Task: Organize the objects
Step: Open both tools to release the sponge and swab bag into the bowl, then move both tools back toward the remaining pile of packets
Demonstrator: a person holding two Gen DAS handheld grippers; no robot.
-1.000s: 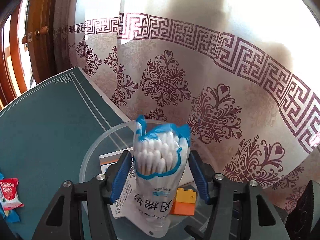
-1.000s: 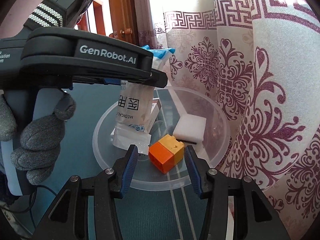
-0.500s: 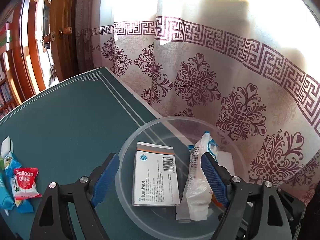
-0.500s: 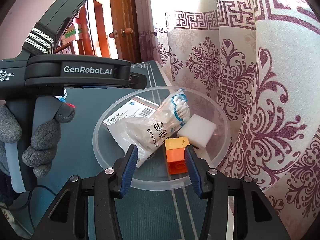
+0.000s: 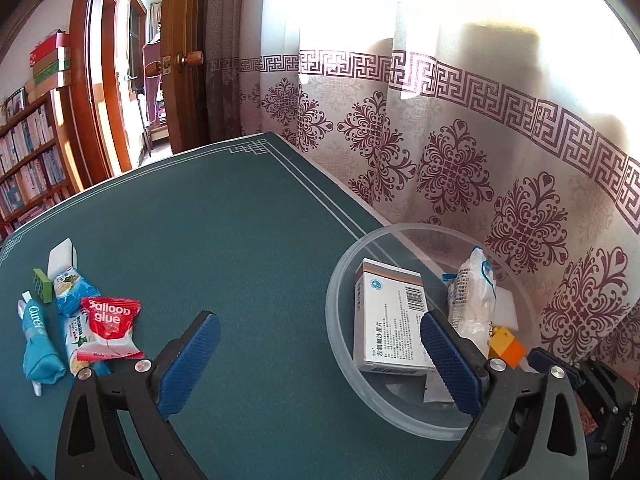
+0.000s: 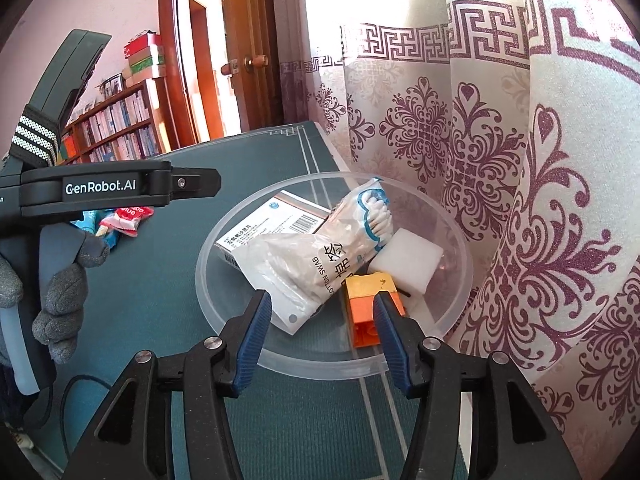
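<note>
A clear plastic bowl (image 6: 452,312) (image 5: 340,344) sits on the green table by the curtain. In it lie a white medicine box (image 5: 390,324) (image 6: 276,222), a bag of cotton swabs (image 6: 320,260) (image 5: 472,296), a white sponge block (image 6: 408,260) and an orange-and-yellow brick (image 6: 370,304) (image 5: 506,346). My left gripper (image 5: 320,360) is open and empty, at the bowl's left rim. My right gripper (image 6: 320,336) is open and empty, just in front of the bowl.
At the table's left lie a red "Balloon glue" packet (image 5: 110,330), blue snack packets (image 5: 72,288), a teal tube (image 5: 38,340), a green block (image 5: 42,286) and a white block (image 5: 62,254). A patterned curtain (image 5: 460,160) hangs behind the bowl. A door and bookshelves stand beyond.
My left gripper opened and let go of the cotton swab bag, which fell into the bowl across the box. The left gripper then drew back and to the left. The right gripper stayed put.
</note>
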